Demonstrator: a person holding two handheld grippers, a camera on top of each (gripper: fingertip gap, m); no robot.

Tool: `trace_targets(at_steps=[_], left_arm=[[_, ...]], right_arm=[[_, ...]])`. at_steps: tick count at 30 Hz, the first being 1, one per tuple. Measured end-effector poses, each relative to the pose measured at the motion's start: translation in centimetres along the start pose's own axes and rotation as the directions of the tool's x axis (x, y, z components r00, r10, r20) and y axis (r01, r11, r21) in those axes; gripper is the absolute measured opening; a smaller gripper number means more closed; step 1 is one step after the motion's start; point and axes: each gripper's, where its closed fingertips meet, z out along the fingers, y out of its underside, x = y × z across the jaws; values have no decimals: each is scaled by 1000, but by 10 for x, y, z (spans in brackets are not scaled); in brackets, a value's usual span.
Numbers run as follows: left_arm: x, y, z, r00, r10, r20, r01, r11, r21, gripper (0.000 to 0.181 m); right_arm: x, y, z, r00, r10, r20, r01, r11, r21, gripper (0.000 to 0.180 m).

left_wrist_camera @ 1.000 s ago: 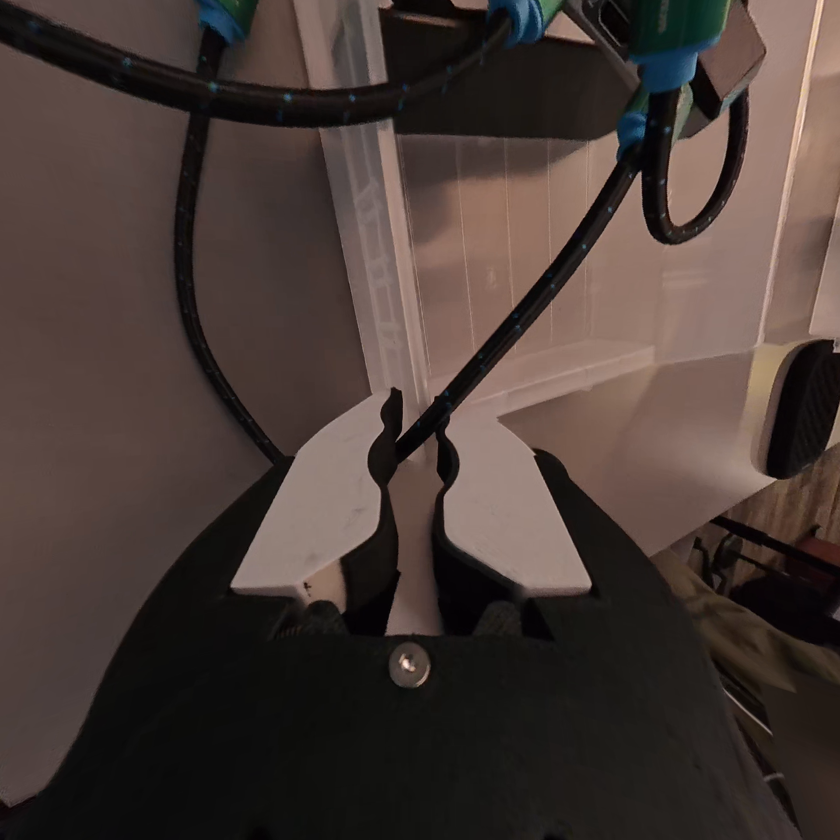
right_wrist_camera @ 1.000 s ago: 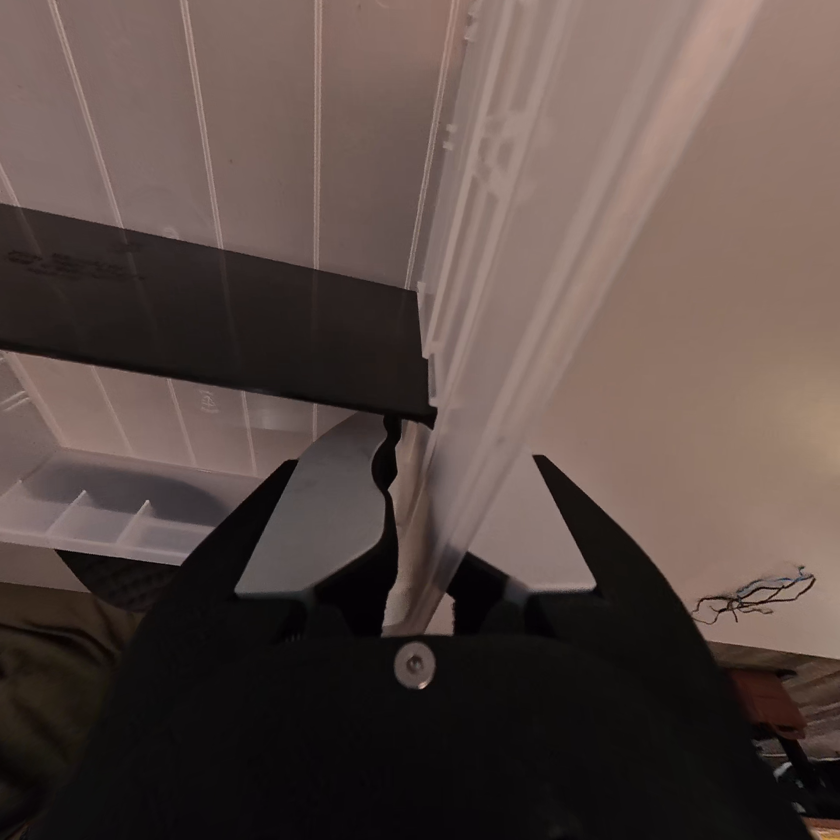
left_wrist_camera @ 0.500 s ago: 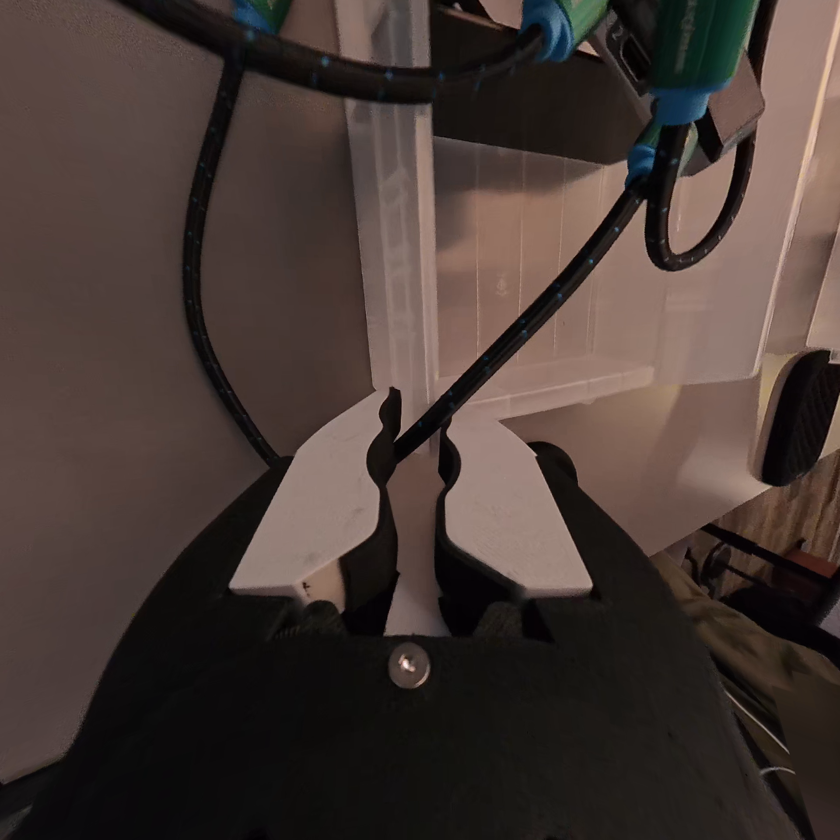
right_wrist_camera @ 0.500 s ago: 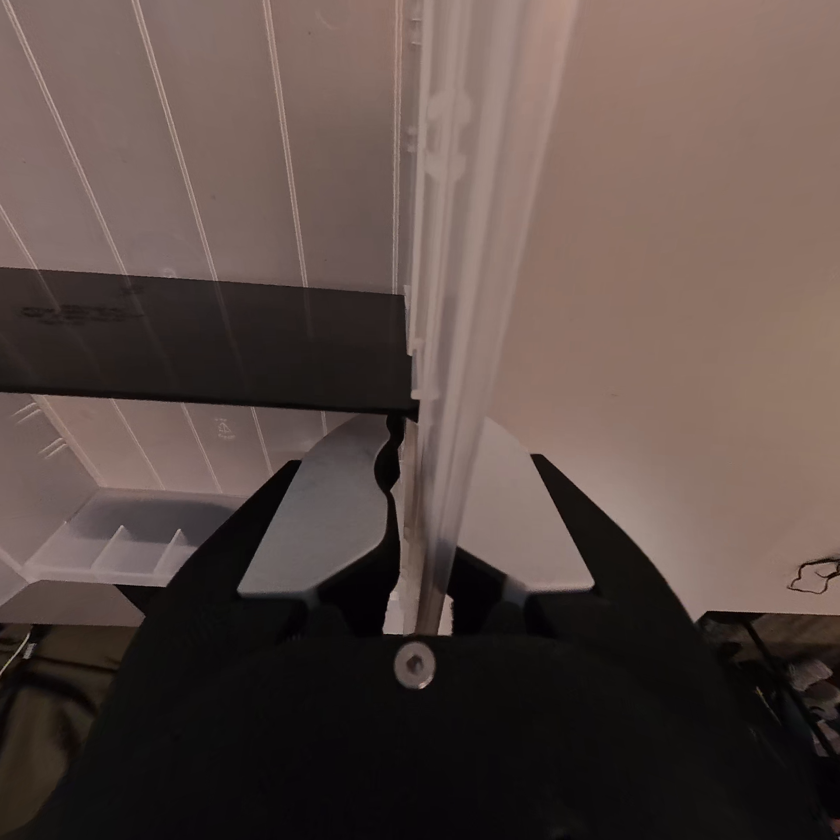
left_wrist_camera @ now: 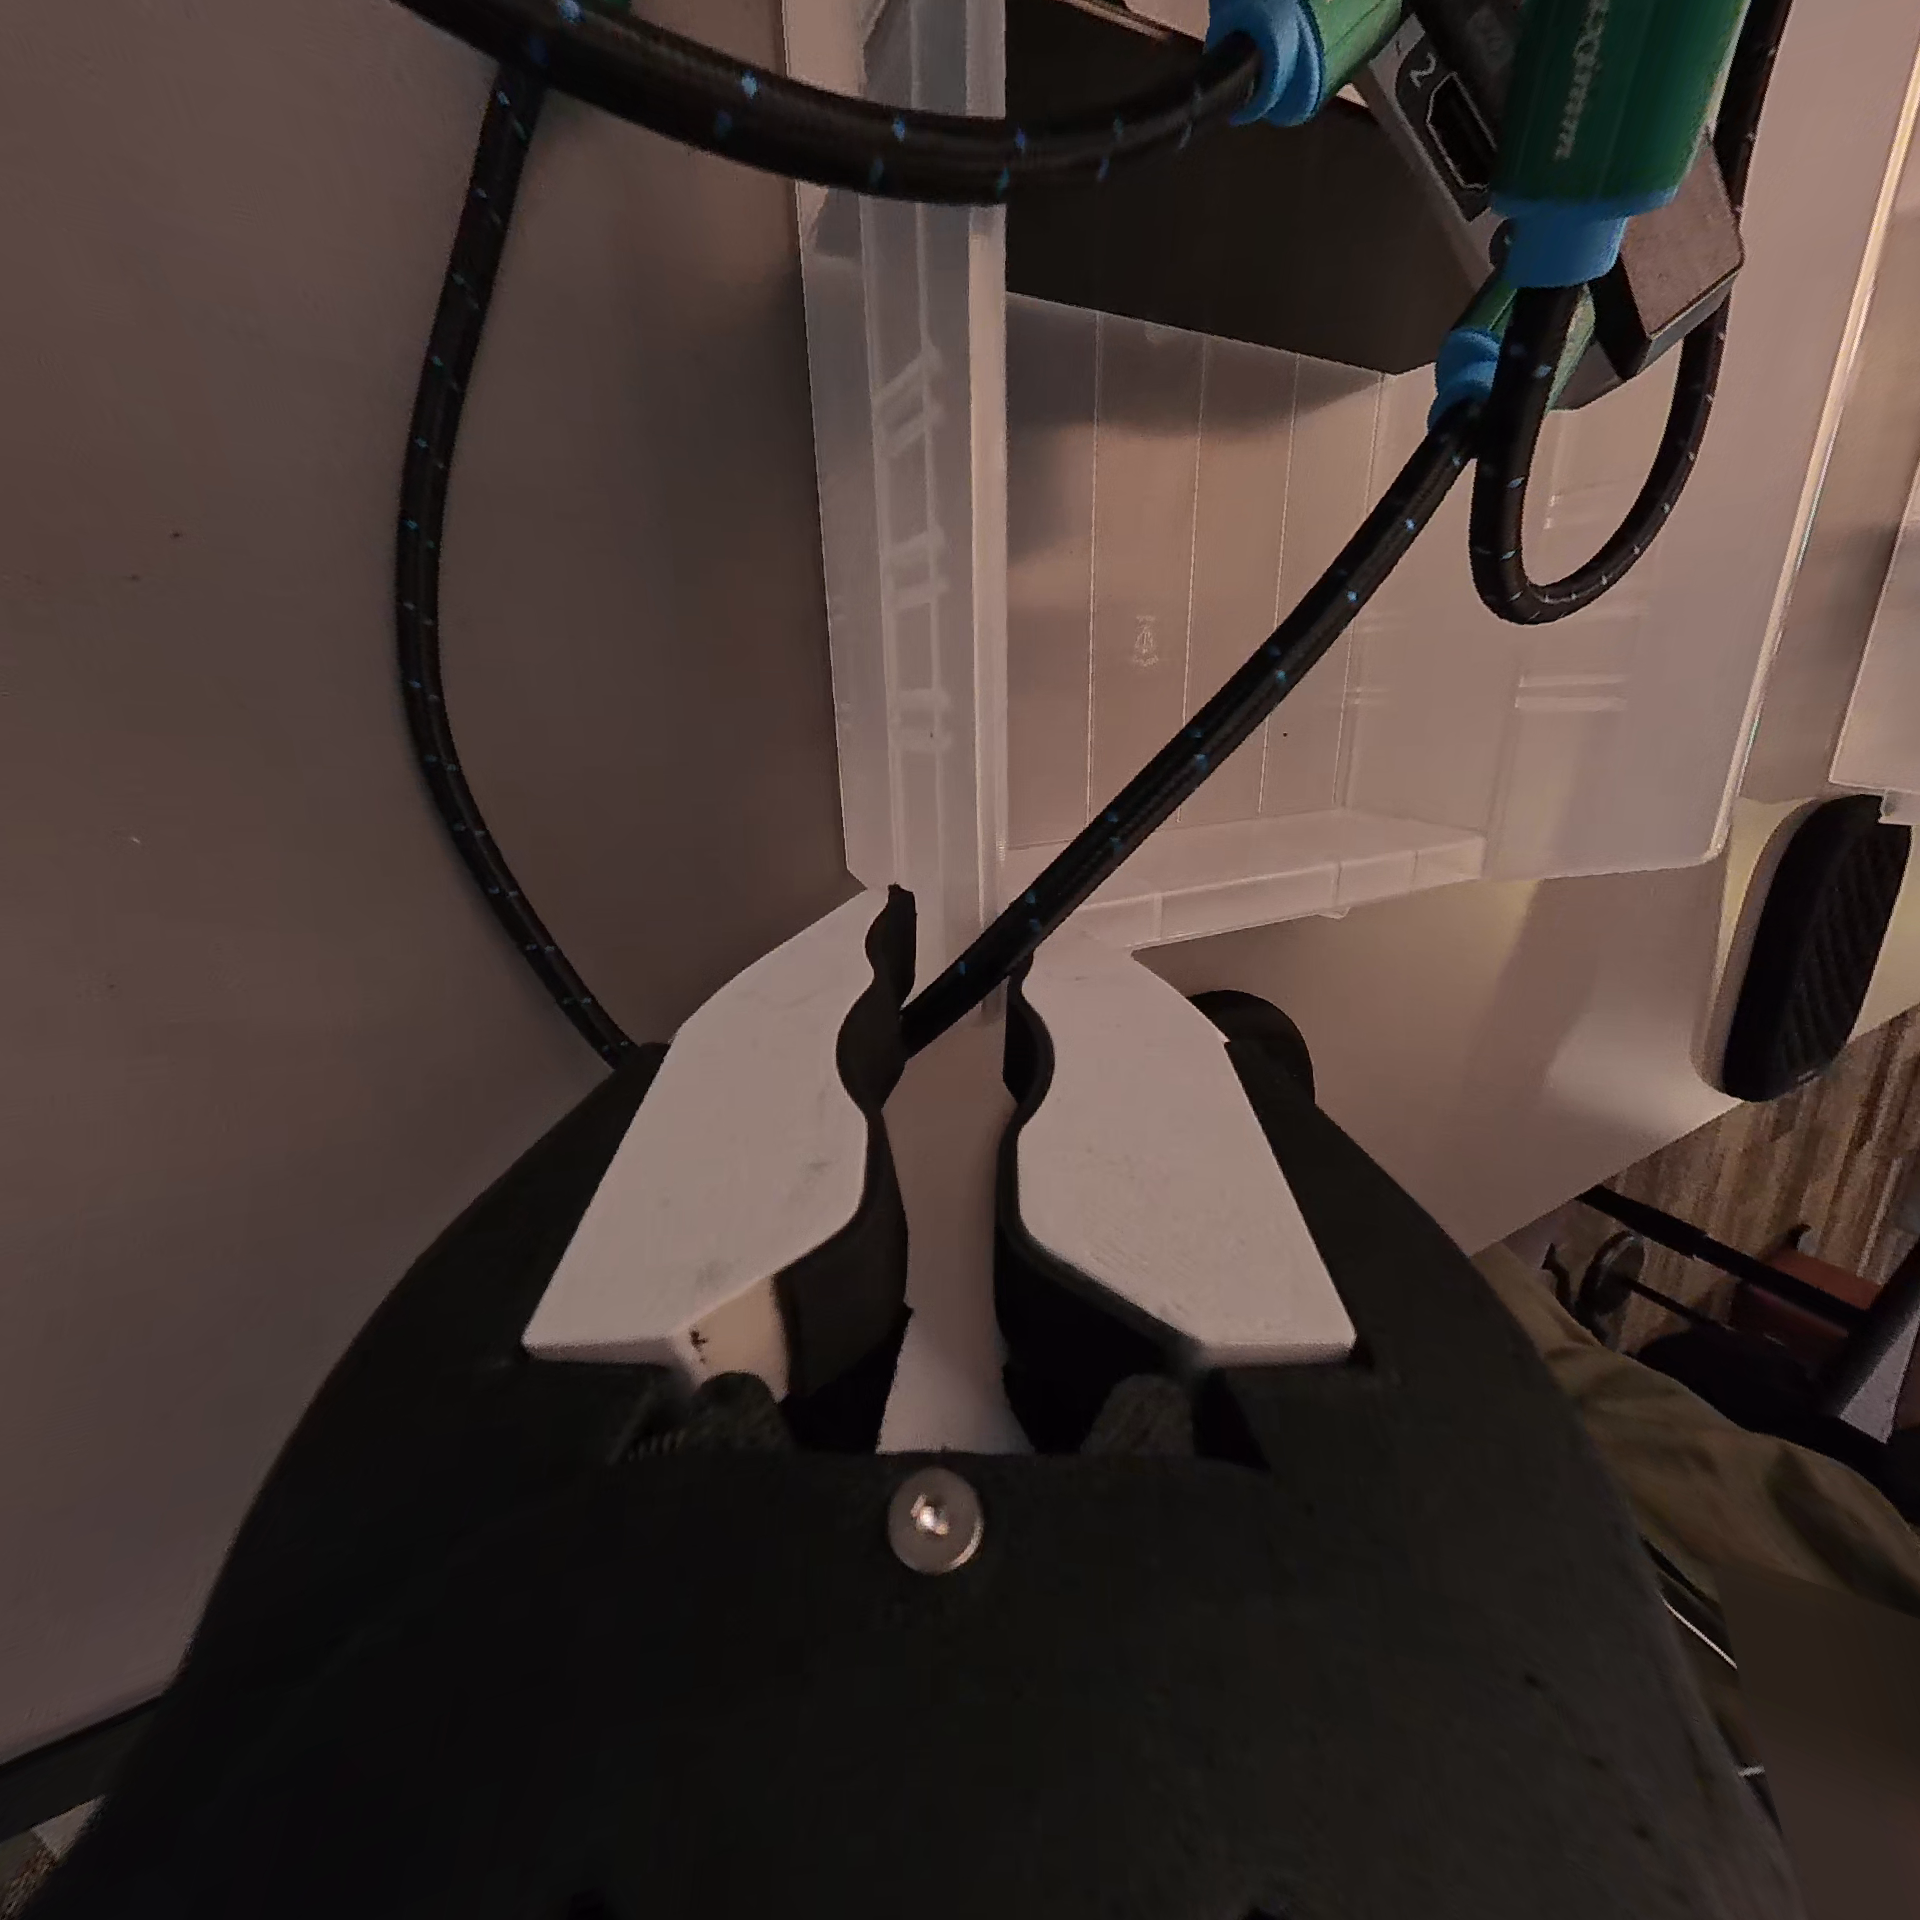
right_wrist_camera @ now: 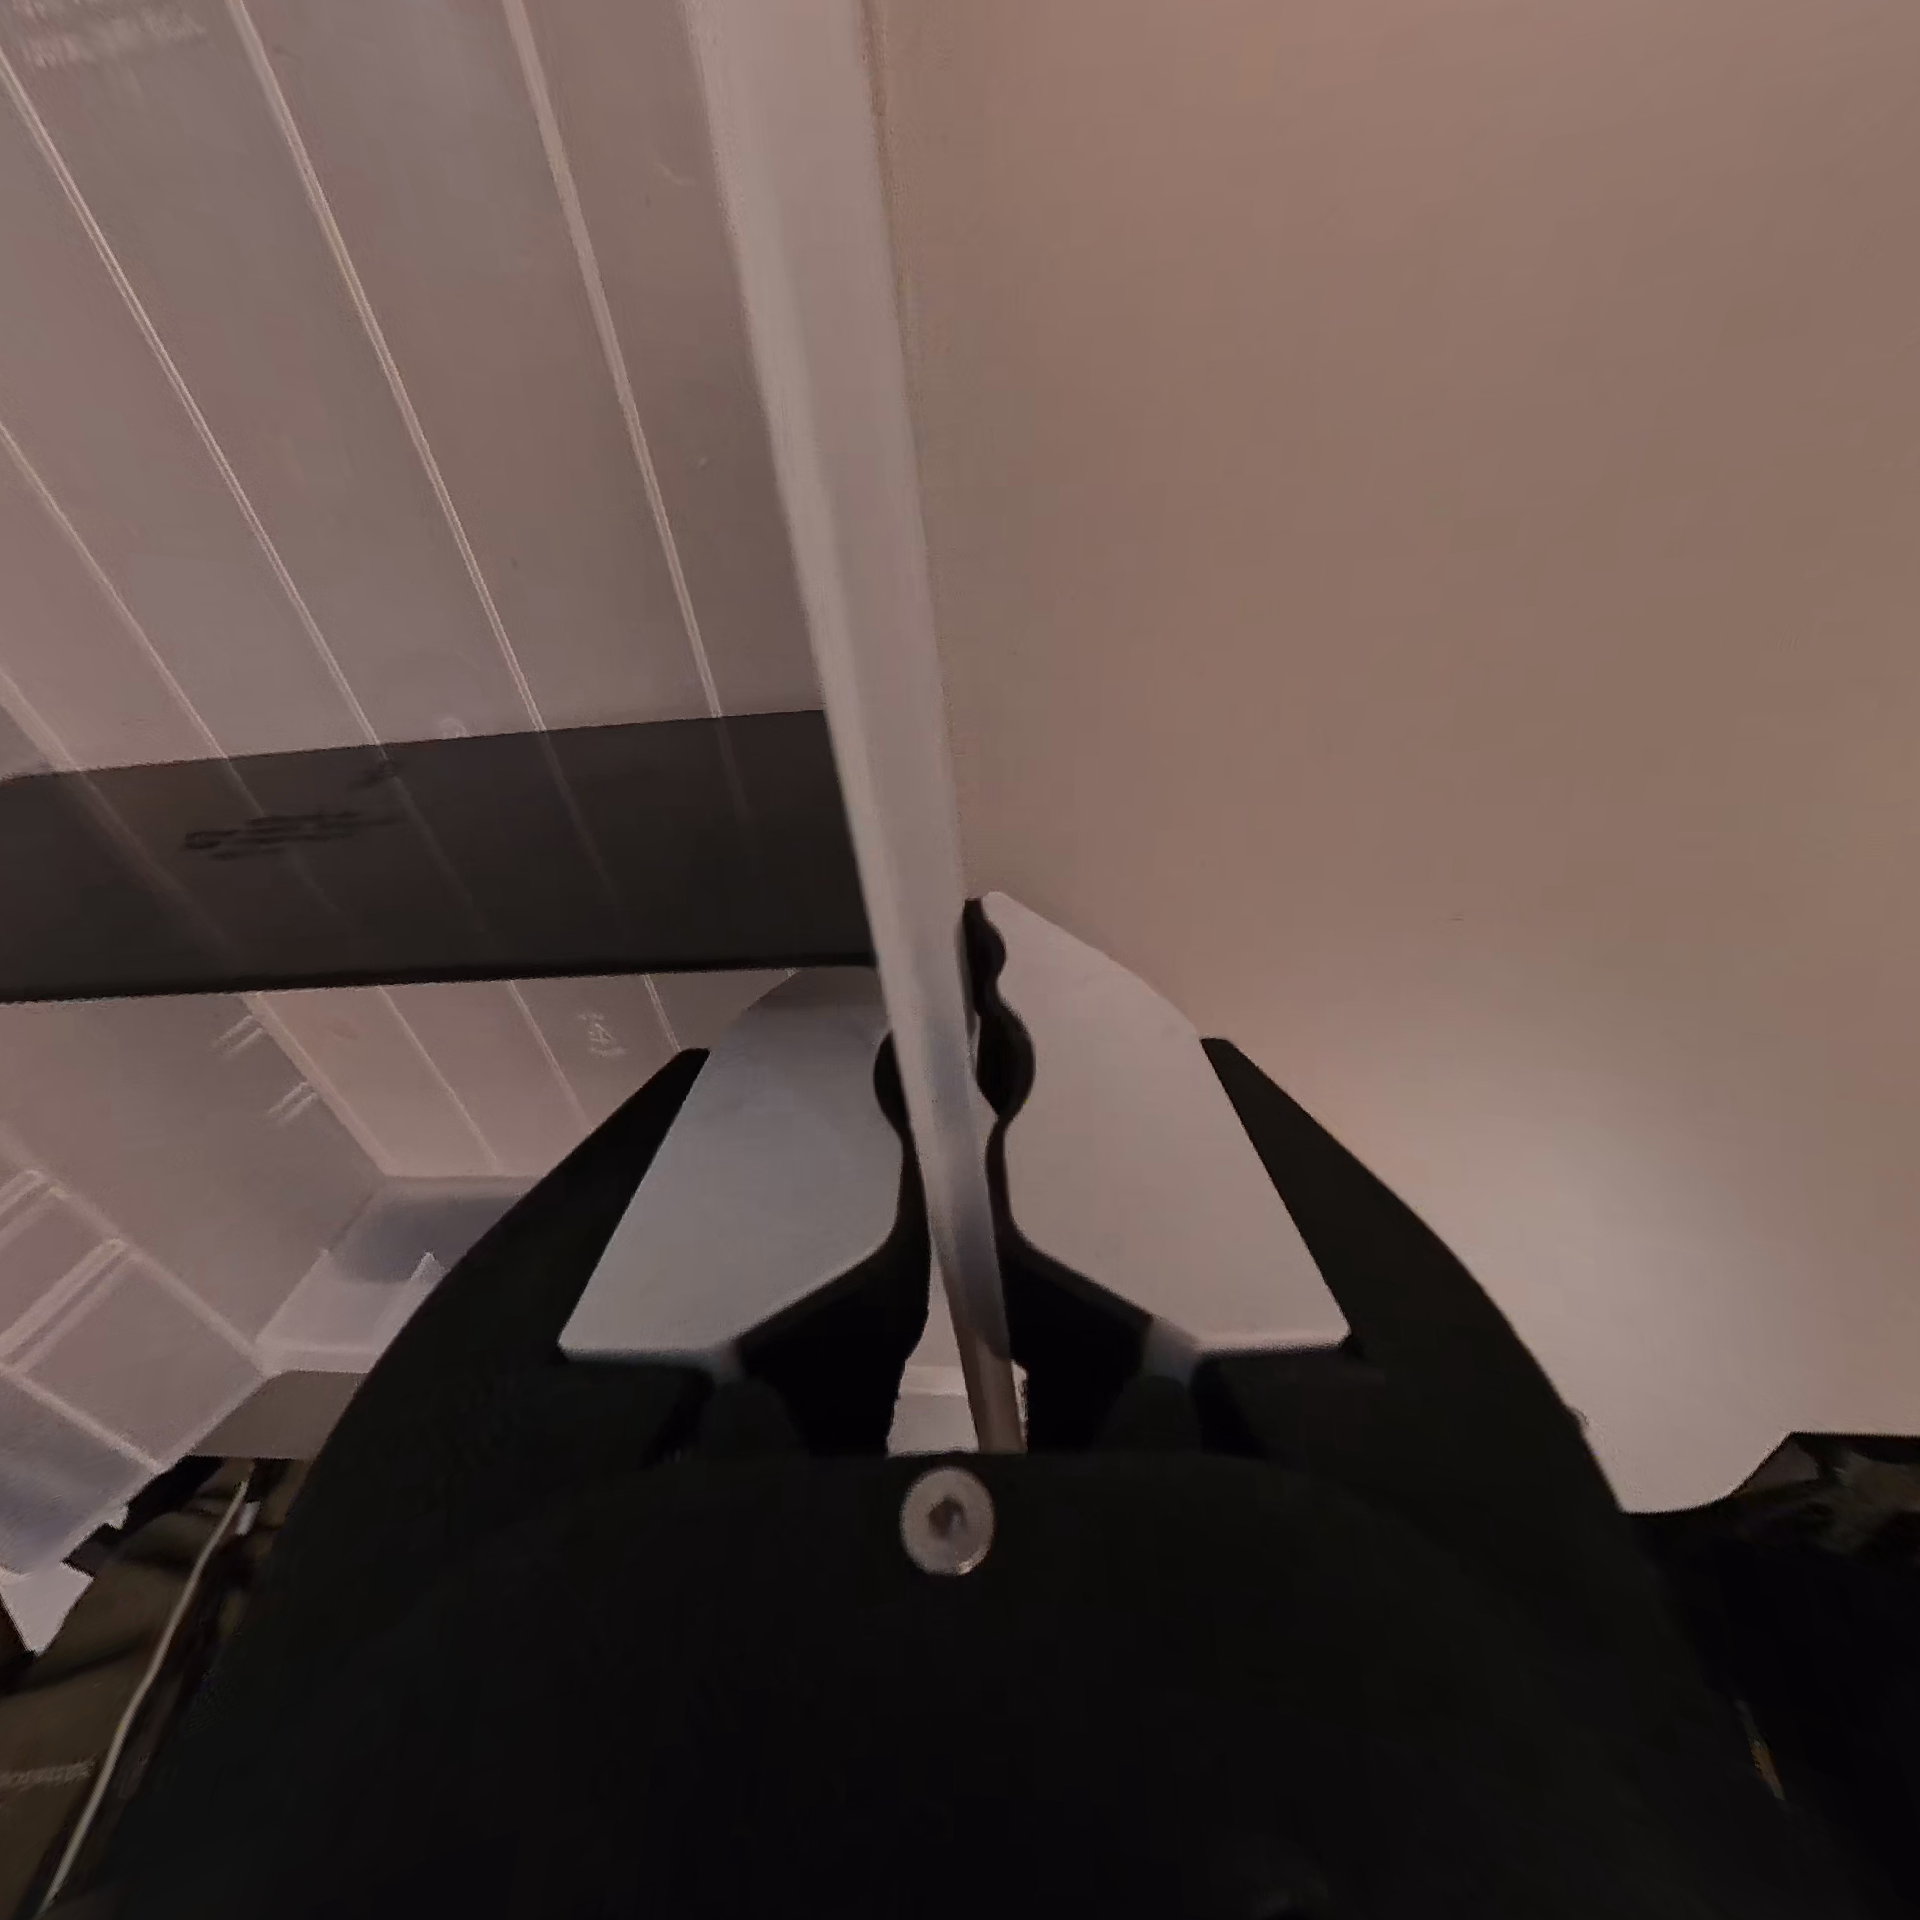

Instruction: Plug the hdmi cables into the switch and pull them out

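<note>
A black HDMI switch (left_wrist_camera: 1174,239) lies inside a clear plastic box (left_wrist_camera: 1299,623). Green plugs (left_wrist_camera: 1600,94) with blue collars sit in its ports at the top right. Black braided cables (left_wrist_camera: 1226,727) hang from them; one runs diagonally down between my left fingers. My left gripper (left_wrist_camera: 956,956) is closed on the box's side wall (left_wrist_camera: 904,520). My right gripper (right_wrist_camera: 930,966) is shut on the opposite wall (right_wrist_camera: 831,520). The switch (right_wrist_camera: 416,862) shows through the box's clear plastic as a dark bar.
A white tabletop (left_wrist_camera: 260,520) lies behind the box, and also shows in the right wrist view (right_wrist_camera: 1455,623). A cable loop (left_wrist_camera: 447,623) lies over it at the left. A black oval pad with a white rim (left_wrist_camera: 1829,956) sits at the right edge. Olive cloth (left_wrist_camera: 1714,1455) is below.
In the left wrist view the box wall swung upright and shifted right. In the right wrist view the wall tilted from right-leaning to left-leaning and the switch dropped lower. Both grips stayed.
</note>
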Motion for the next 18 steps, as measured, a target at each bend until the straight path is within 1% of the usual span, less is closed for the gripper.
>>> trace_targets(at_steps=[12,16,18], left_arm=[[1,3,0,1000,3,-15,-3,1000,-11,14],[1,3,0,1000,9,-5,-9,1000,-10,15],[1,2,-2,1000,-2,-8,2,1000,-1,18]], right_arm=[[5,-6,0,998,63,8,-63,998,13,4],[5,-5,0,999,36,-2,-36,999,10,4],[5,-6,0,1000,23,-1,-23,1000,20,5]])
